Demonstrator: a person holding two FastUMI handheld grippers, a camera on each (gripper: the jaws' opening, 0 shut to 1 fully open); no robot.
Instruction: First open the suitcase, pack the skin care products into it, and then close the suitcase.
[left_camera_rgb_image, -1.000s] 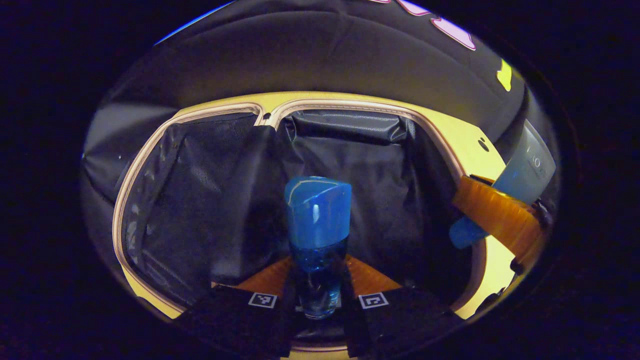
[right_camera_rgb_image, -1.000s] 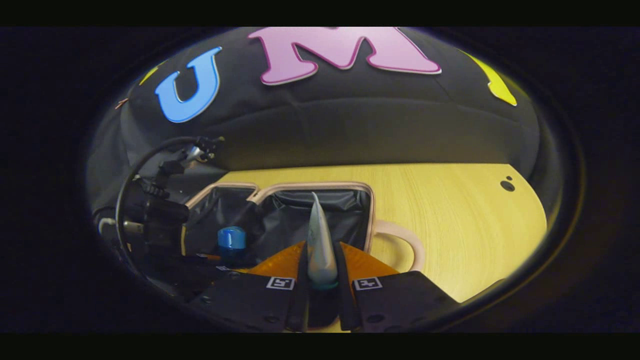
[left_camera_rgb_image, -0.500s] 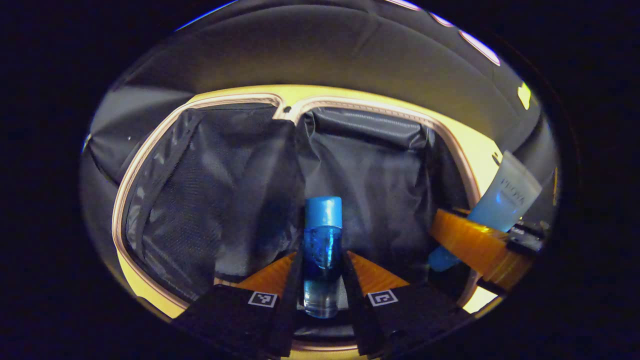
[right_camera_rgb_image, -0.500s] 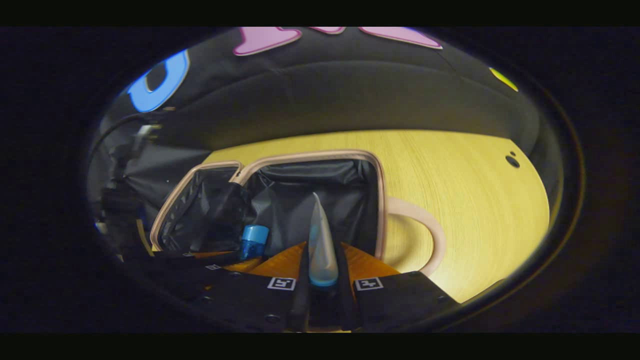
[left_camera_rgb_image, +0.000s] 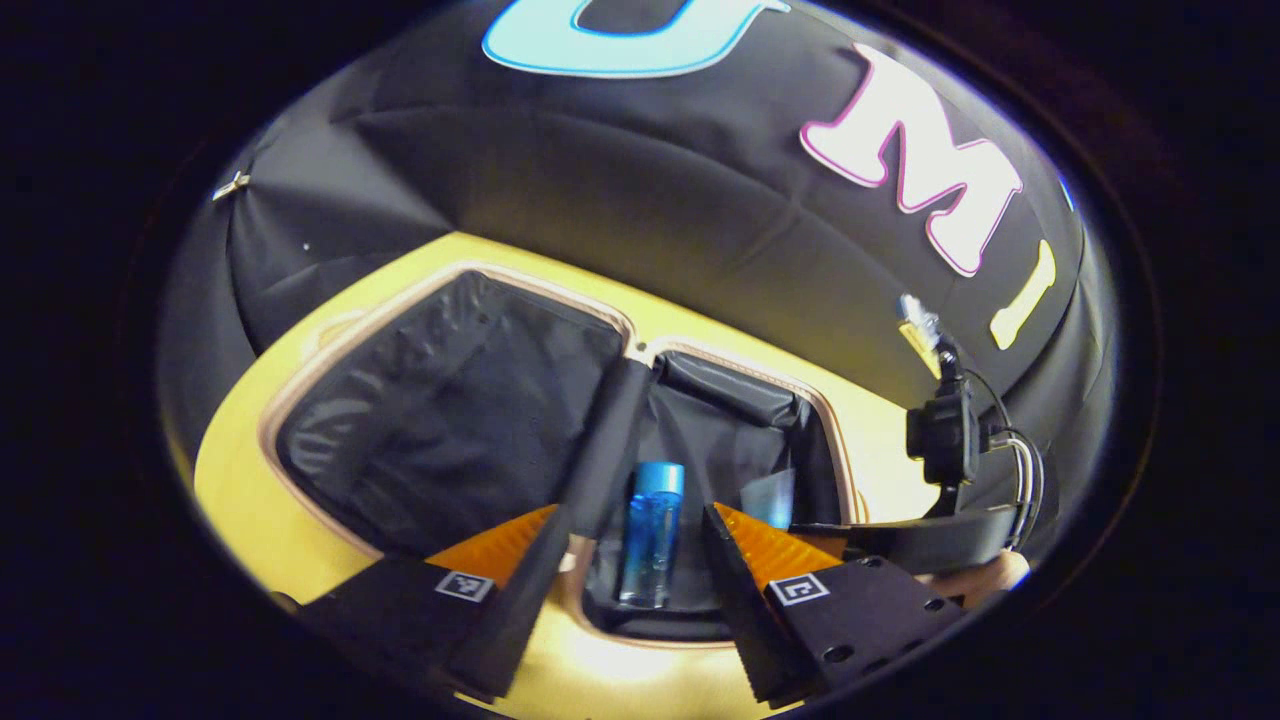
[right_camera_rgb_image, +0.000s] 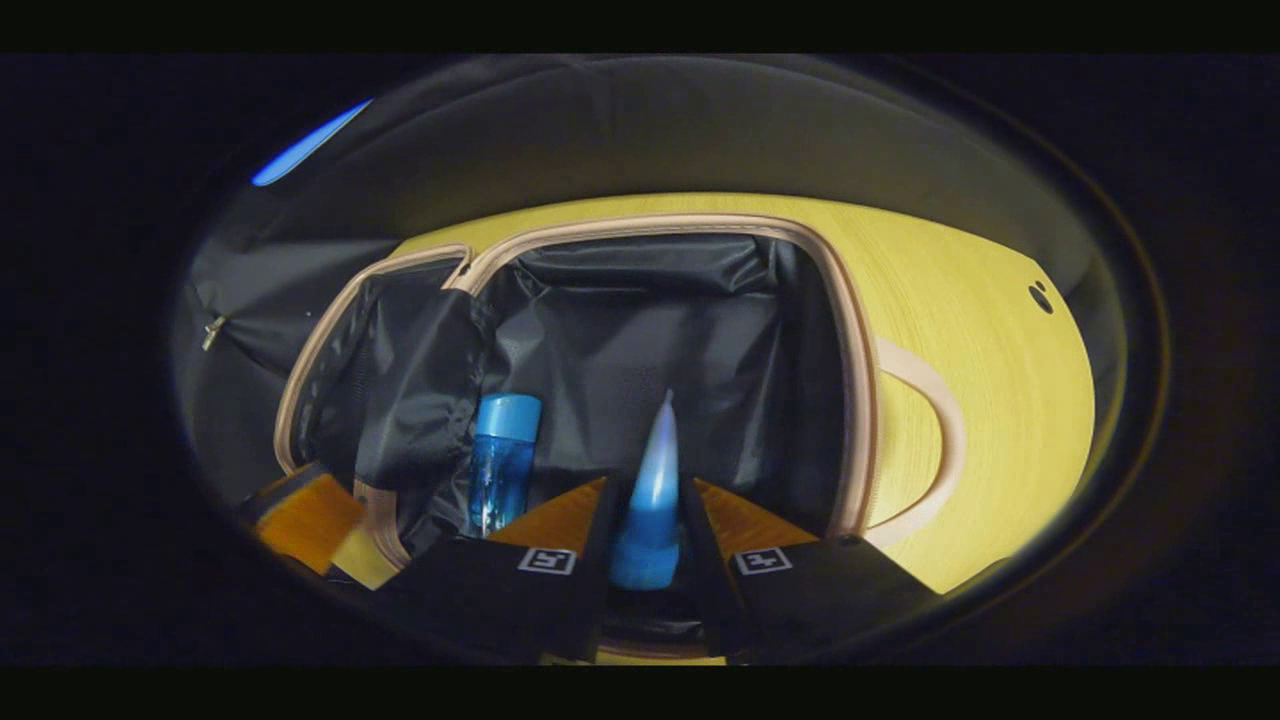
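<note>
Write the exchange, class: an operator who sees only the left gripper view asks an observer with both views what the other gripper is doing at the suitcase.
Operator: Is the right gripper holding anything?
Observer: Yes. In the right gripper view it is shut on a blue tube, with both fingers pressing it.
Operator: Which way does the tube point?
Observer: Its cap sits back between the fingers, and its flat end points forward over the open suitcase.

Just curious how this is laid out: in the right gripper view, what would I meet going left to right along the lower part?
Left gripper's finger → blue-capped bottle → tube held in the right gripper → suitcase's handle → table.
</note>
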